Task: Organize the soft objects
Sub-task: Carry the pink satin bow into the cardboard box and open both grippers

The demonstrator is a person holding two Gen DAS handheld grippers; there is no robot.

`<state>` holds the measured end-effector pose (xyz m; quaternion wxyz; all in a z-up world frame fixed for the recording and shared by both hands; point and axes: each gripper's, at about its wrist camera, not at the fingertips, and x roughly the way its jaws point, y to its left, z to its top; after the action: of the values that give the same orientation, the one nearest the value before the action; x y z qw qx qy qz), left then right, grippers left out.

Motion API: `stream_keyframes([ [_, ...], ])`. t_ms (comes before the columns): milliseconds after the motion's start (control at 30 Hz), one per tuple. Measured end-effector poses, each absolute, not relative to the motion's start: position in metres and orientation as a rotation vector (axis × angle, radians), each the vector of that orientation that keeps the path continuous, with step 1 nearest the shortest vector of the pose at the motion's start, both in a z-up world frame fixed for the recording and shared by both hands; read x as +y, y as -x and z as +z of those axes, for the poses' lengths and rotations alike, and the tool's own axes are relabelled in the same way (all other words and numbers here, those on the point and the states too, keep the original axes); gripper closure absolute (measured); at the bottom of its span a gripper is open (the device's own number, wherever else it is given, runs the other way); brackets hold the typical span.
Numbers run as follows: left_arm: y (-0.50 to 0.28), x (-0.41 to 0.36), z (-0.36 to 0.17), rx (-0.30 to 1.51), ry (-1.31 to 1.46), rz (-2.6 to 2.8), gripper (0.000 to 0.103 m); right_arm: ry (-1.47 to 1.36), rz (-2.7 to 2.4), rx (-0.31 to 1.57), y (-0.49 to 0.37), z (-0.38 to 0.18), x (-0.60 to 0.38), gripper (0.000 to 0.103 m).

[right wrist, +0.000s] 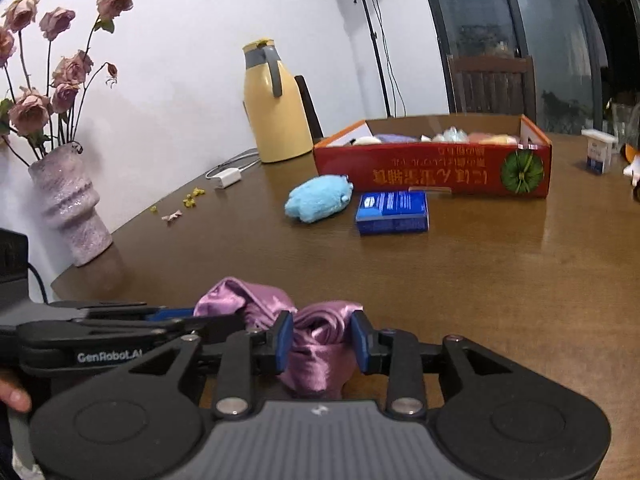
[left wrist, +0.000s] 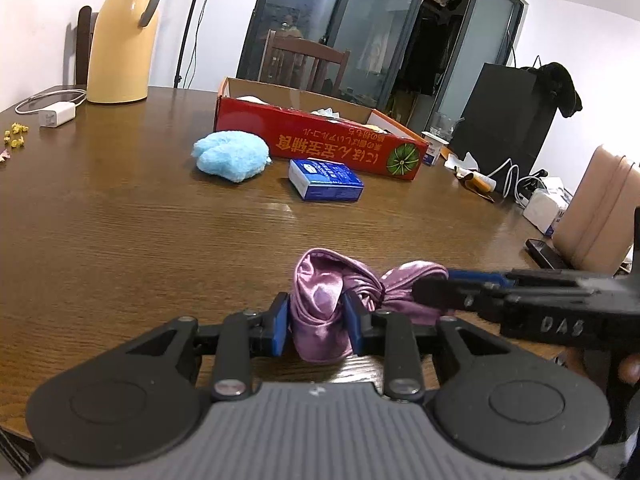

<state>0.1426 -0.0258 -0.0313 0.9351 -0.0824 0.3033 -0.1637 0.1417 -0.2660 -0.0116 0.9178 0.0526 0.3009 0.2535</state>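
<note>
A crumpled purple satin cloth [left wrist: 316, 280] [right wrist: 240, 296] lies on the wooden table [left wrist: 140, 220] near its front edge. My left gripper [left wrist: 316, 320] has its blue pads against both sides of the cloth's left bunch. In the right wrist view it reaches in from the left [right wrist: 236, 320]. My right gripper [right wrist: 320, 340] flanks the other bunch, with the satin filling the gap between its pads. From the left wrist it enters at the right [left wrist: 424, 288]. A light blue plush [left wrist: 232, 156] [right wrist: 318, 198] lies farther back, in front of the red cardboard box [left wrist: 320, 144] [right wrist: 436, 168], which holds several soft items.
A small blue packet [left wrist: 326, 180] [right wrist: 392, 212] lies beside the plush. A yellow thermos [left wrist: 120, 40] and a white charger [left wrist: 56, 114] stand at the back left. A pink vase of dried roses [right wrist: 70, 208] is at the left edge. Cups, cables and a black bag [left wrist: 508, 120] crowd the right.
</note>
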Motion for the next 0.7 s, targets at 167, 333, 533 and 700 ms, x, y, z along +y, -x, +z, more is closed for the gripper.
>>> stream_keyframes([
  [167, -0.149, -0.021, -0.03, 0.614, 0.176, -0.314, 0.052, -0.099, 0.513, 0.641, -0.145, -0.019, -0.264, 0.074],
  [333, -0.162, -0.023, -0.026, 0.65, 0.21, -0.373, 0.083, -0.127, 0.516, 0.623, -0.154, -0.022, -0.266, 0.088],
  [533, -0.204, -0.033, 0.021, 0.51, 0.17, -0.408, 0.085, -0.123, 0.525, 0.535, -0.184, 0.012, -0.272, 0.09],
  [700, -0.289, -0.04, 0.069, 0.379, 0.12, -0.405, 0.085, -0.046, 0.526, 0.392, -0.257, 0.067, -0.274, 0.09],
])
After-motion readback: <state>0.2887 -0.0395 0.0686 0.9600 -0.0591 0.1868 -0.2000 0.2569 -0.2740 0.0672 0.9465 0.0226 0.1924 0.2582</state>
